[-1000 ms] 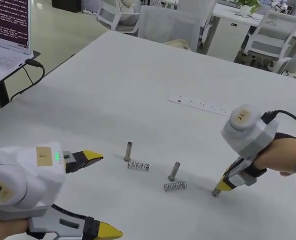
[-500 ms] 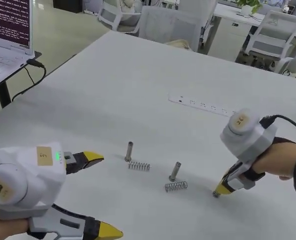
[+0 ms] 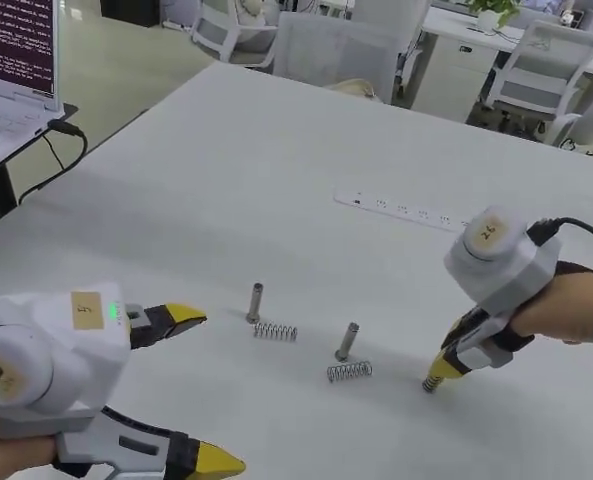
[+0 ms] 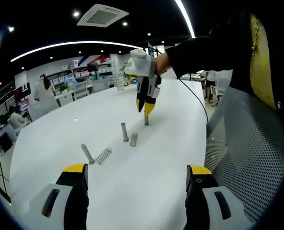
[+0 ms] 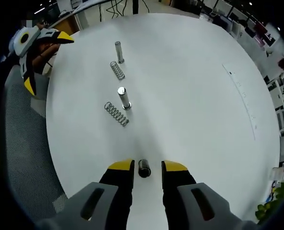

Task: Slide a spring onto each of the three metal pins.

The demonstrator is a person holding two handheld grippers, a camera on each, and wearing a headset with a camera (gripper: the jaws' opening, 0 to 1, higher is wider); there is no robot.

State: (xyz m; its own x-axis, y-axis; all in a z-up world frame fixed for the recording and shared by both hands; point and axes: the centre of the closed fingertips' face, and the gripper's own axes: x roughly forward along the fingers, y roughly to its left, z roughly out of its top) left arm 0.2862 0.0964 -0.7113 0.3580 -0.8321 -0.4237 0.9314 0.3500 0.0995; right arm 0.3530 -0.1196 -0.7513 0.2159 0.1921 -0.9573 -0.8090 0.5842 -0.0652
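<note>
Firstly we note white worktop (image 3: 276,180), power strip (image 3: 401,212) on it, office chairs (image 3: 331,45) beyond. Left tool (image 4: 137,170) gapes wide, empty. Right tool (image 5: 147,166) slightly parted, jaws flanking one pin (image 5: 143,168); two springs (image 3: 275,330) (image 3: 349,371) lie beside other pins (image 3: 255,302) (image 3: 347,341).

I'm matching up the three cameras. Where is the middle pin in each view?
Head view: middle pin stands low in the picture, right of centre.
Left gripper view: middle pin is just left of centre, above the gap between the jaws.
Right gripper view: middle pin is left of centre, well above the jaws.
Shared landmark: the spring lying beside it.
</note>
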